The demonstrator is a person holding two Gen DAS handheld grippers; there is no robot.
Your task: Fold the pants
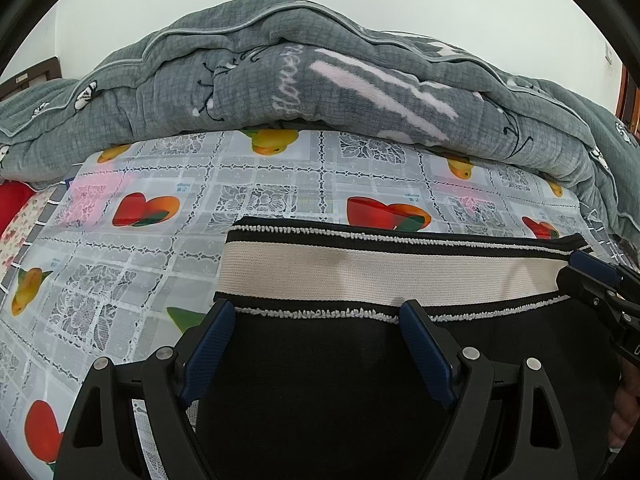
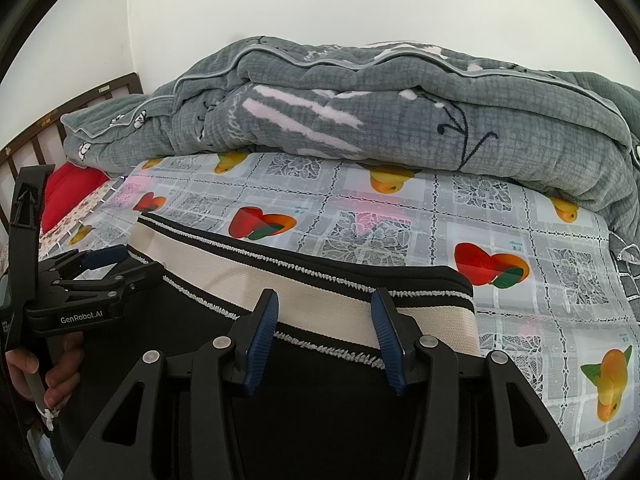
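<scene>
Black pants (image 1: 320,380) with a cream waistband (image 1: 380,268) edged in black and white trim lie on the fruit-print cloth (image 1: 140,248). My left gripper (image 1: 316,312) is open, its blue-padded fingers over the pants just short of the waistband's near left part. My right gripper (image 2: 326,304) is open too, its fingertips over the waistband (image 2: 320,308) near the right end. The right gripper shows at the right edge of the left wrist view (image 1: 588,276); the left gripper shows at the left of the right wrist view (image 2: 108,264).
A bulky grey quilt (image 1: 320,92) is piled along the far side of the bed (image 2: 400,112). A red pillow (image 2: 68,192) and a wooden bed rail (image 2: 36,136) are at the far left. The fruit-print cloth (image 2: 540,280) extends to the right of the pants.
</scene>
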